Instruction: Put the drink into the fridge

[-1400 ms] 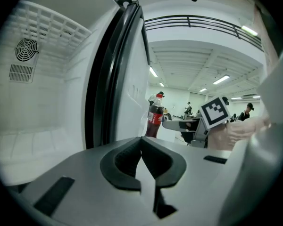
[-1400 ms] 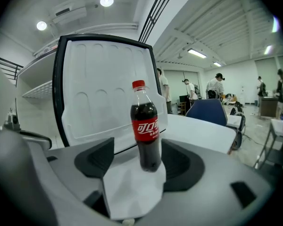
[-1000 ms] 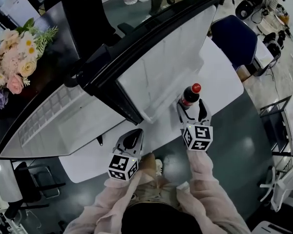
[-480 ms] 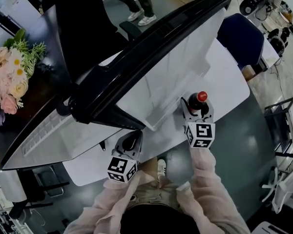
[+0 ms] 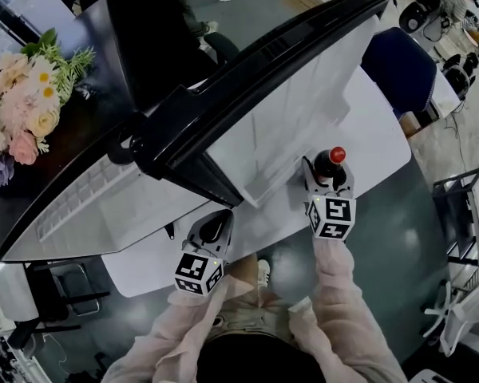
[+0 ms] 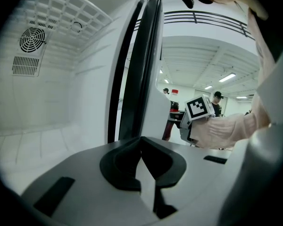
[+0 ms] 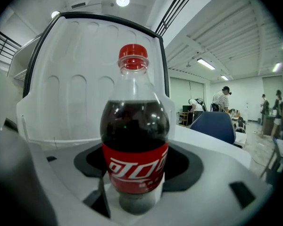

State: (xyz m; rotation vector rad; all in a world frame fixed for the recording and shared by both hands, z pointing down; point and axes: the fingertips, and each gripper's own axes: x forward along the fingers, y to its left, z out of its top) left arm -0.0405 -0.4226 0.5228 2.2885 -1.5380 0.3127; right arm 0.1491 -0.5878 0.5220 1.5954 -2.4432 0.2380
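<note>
Left gripper: jaws pressed together, empty, held beside the fridge. Right gripper: jaws being closed round the upright bottle, not yet pinched.

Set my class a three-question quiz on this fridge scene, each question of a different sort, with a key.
1. True or false: the fridge door is shut.
2. What stands between the jaws of the right gripper? A) a cola bottle B) a mug C) nothing
3. Fill in: the bottle's cap is coloured ____.

Key
1. False: it stands open.
2. A. The jaws are closing around it.
3. Red.
</note>
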